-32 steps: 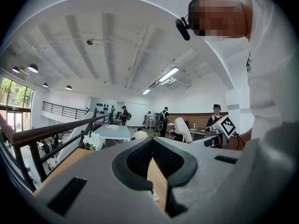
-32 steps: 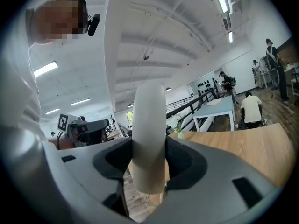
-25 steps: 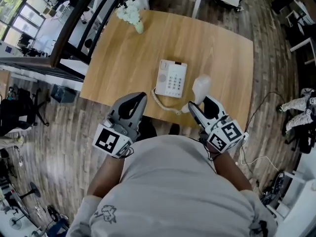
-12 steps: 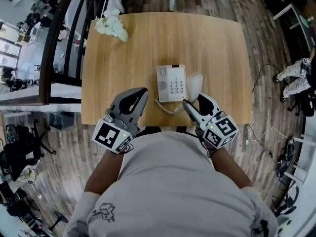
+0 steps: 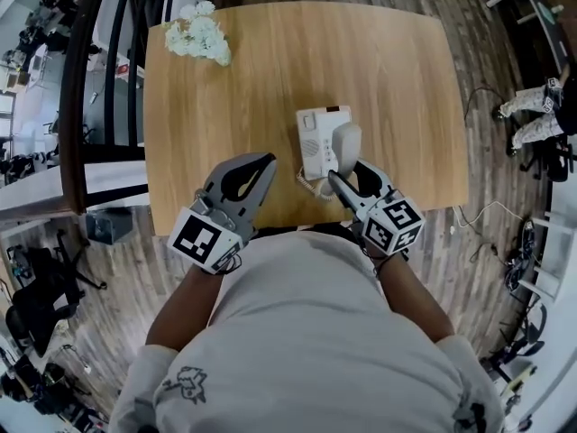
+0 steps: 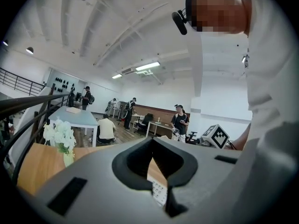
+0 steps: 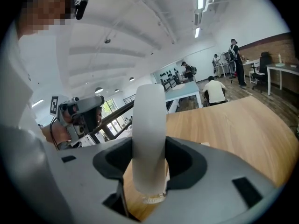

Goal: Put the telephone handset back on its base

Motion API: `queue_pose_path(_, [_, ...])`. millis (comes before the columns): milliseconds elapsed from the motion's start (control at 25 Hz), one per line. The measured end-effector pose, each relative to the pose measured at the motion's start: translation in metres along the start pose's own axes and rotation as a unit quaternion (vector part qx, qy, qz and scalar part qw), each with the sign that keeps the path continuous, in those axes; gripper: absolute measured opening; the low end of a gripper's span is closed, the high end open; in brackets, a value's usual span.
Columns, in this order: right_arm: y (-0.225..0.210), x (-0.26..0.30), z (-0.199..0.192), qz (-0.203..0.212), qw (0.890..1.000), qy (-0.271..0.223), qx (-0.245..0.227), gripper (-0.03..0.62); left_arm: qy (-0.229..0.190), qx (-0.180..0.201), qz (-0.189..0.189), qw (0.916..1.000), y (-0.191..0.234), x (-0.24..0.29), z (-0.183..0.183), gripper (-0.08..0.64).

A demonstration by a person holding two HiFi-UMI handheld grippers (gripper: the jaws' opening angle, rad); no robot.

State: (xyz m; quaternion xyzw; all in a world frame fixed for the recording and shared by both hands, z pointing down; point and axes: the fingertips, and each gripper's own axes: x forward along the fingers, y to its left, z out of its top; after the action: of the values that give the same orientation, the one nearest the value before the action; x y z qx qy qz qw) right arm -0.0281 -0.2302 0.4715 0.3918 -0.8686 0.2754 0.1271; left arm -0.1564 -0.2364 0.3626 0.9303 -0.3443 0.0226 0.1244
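The white telephone base [image 5: 315, 139] sits on the wooden table [image 5: 270, 70] near its front edge. My right gripper [image 5: 345, 170] is shut on the white handset [image 5: 345, 141], which stands upright between the jaws [image 7: 149, 139], over the base's right side. A coiled cord [image 5: 311, 184] hangs from the handset to the base. To the left of the base, my left gripper [image 5: 268, 161] hovers over the front edge, its jaws shut with nothing in them. Through its jaws the base's keypad [image 6: 160, 193] shows.
A vase of white flowers [image 5: 198, 36] stands at the table's far left corner. A dark railing [image 5: 86, 106] runs along the left. People sit and stand at other tables farther back [image 6: 106, 129]. Cables lie on the floor at the right [image 5: 491, 215].
Both grippers have moved forward over the table towards the base. The handset has gone from the right of the base to over its right side.
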Motion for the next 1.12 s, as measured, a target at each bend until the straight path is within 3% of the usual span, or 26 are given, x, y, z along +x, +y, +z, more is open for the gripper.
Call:
queue_pose_path(440, [-0.026,0.059,-0.052,-0.052,0.996,0.070,0.015,0.222,0.029,-0.030,-0.019,0.9990,0.037,-0.006,-0.037,0.006])
queue_pose_path(1120, [-0.071,0.125,-0.126,-0.102,0.978,0.176,0.043,0.222,0.096,-0.044,-0.021,0.9942,0.063,0.007,-0.115,0.006])
